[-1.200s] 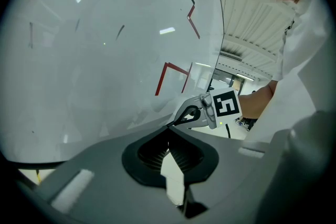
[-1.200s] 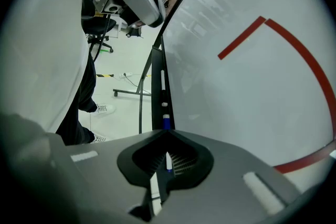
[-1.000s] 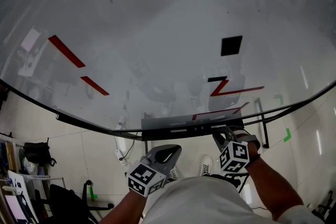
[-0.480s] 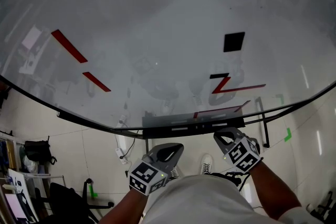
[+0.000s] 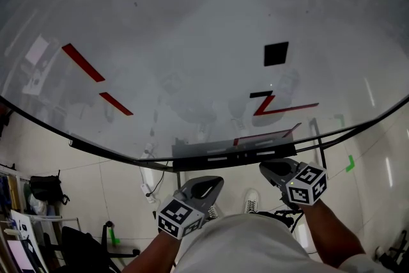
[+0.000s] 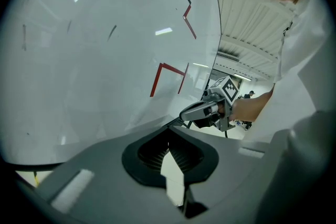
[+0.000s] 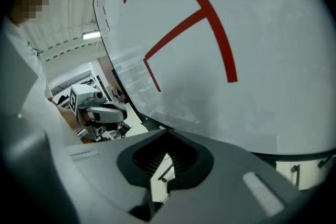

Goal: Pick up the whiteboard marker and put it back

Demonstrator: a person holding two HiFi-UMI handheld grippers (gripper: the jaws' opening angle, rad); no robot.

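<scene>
Head view: the whiteboard (image 5: 192, 41) fills most of the frame, with red strokes and 2 black squares on it. A dark tray (image 5: 192, 151) runs along the middle of its bottom edge. A few slim pale shapes lie lengthwise in that tray. The whiteboard marker is likely 1 of them, lying parallel to the board's bottom edge, but it is too small to tell for certain. The left gripper (image 5: 208, 183) and the right gripper (image 5: 271, 169) both hang just below the tray, pointing up toward it. The right gripper sits nearer, close under the tray's right end, so it looks better placed to reach up and over the lip. Below the board there is open floor, with the stand's legs near the right gripper.

Left gripper view: the left gripper's jaws meet at their tips with only a thin wedge of light behind them and nothing held. The board rises on the left, and the right gripper (image 6: 189, 114) shows beyond, close under the board's lower edge.

Right gripper view: the right gripper's jaws are likewise together at the tips and empty. Only floor and a thin dark bar show through the gap. The board, with its red strokes, curves overhead, and the left gripper (image 7: 118, 113) hangs off to the side. No marker shows here, so the jaws would have to part and rise to tray level first.
</scene>
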